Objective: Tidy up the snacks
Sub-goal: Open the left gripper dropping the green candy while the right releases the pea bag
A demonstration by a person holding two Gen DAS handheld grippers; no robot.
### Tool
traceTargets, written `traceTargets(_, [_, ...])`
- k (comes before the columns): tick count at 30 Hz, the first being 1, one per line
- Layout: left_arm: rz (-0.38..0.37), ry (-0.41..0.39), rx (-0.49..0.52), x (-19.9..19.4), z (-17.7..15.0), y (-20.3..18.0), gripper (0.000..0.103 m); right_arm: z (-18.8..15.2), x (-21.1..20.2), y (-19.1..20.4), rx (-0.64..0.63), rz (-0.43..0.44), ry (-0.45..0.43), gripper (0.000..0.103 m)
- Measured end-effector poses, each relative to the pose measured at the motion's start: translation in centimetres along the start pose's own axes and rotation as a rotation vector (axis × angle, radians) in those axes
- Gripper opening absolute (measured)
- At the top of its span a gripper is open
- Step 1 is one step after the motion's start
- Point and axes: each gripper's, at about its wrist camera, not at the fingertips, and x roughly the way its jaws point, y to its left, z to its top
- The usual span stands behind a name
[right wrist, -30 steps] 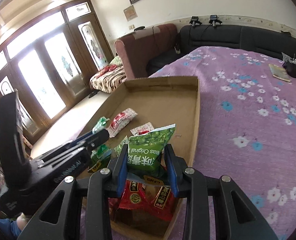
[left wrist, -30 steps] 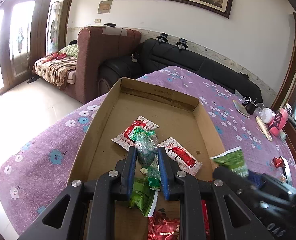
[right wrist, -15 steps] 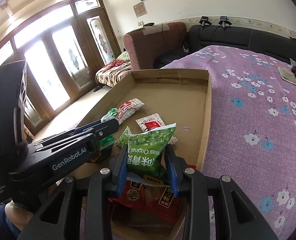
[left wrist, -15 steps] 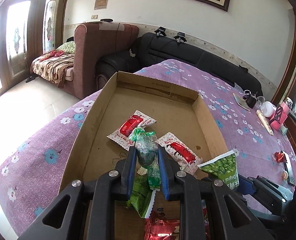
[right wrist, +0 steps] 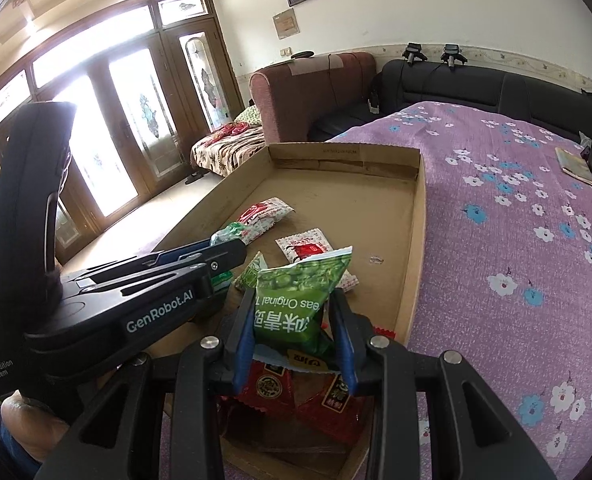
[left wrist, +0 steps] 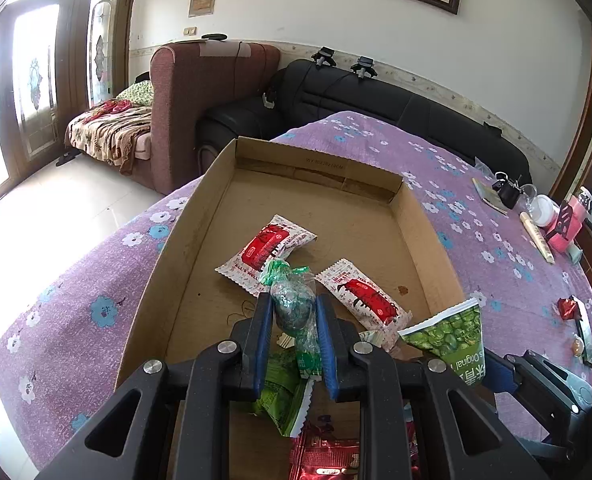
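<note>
Crinkly green cellophane fills the left wrist view: the left gripper (left wrist: pixel 293 312) has its blue-lined jaws closed on a twisted candy wrapper (left wrist: pixel 292 304), a round lump with frilled ends, held above the near end of a shallow cardboard tray (left wrist: pixel 184 248). On the tray's matte brown floor lie two flat white sachets with red print, one (left wrist: pixel 266 246) just beyond the candy and one (left wrist: pixel 362 292) to its right, both with crimped, saw-toothed edges. A glossy green packet (left wrist: pixel 284 396) lies under the jaws, and a shiny red foil packet (left wrist: pixel 322 458) lies nearer still. The tray sits on a table under a purple cloth (left wrist: pixel 68 304) with a soft weave and blue and white flowers. At the right, the right gripper (left wrist: pixel 492 372) holds a green pea bag (left wrist: pixel 452 340) over the tray's near right corner.

From the right wrist, that gripper (right wrist: pixel 294 316) pinches the pea bag (right wrist: pixel 300 296) between closed jaws; the bag is smooth plastic, upside down, its print of green peas uppermost, with white lettering and a serrated top seal. Red foil packets (right wrist: pixel 272 390) lie below it in the tray's (right wrist: pixel 414 264) near corner. To the left, the black plastic body of the left gripper (right wrist: pixel 222 250) reaches across the tray with the green candy (right wrist: pixel 228 236) at its tip. Both white sachets (right wrist: pixel 264 214) (right wrist: pixel 306 246) rest farther up the cardboard.
</note>
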Motion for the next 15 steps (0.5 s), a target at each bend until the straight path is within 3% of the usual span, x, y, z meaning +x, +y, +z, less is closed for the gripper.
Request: traceTargets(15, [0.035, 0.01, 0.001, -0.06, -0.25, 0.23, 0.023, -0.01, -0.01, 0.06, -0.001, -0.003, 0.001, 0.034])
